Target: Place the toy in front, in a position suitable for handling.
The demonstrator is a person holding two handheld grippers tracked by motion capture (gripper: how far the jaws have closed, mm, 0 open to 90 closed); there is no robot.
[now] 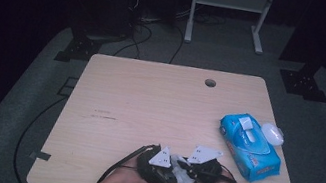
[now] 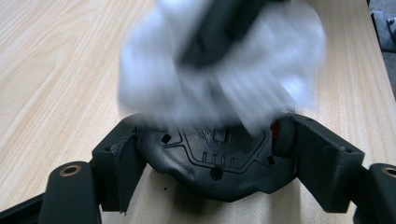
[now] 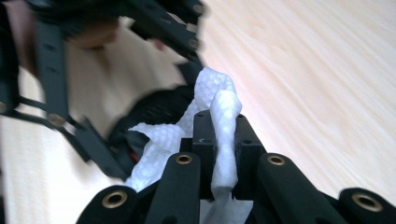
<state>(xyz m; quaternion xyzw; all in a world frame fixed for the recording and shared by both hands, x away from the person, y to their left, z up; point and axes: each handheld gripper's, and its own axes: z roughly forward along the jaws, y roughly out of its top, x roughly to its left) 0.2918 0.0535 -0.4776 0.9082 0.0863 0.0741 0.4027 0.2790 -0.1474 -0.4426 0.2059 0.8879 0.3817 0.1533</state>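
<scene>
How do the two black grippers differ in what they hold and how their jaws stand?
The left gripper has its jaws wide around a black moulded plastic object; the right gripper is pinched shut on a white textured wipe. The left one's object is rigid, the right one's limp. Both meet near the table's front edge.

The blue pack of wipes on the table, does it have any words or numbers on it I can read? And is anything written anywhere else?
Blue pack of wipes: there is printing on its side, but it is too small and blurred to read.
Black thing held in the left gripper: moulded lines and slots, no letters or numbers.
White wipe pinched in the right gripper: no writing.
Table: small dark marks, not readable.
</scene>
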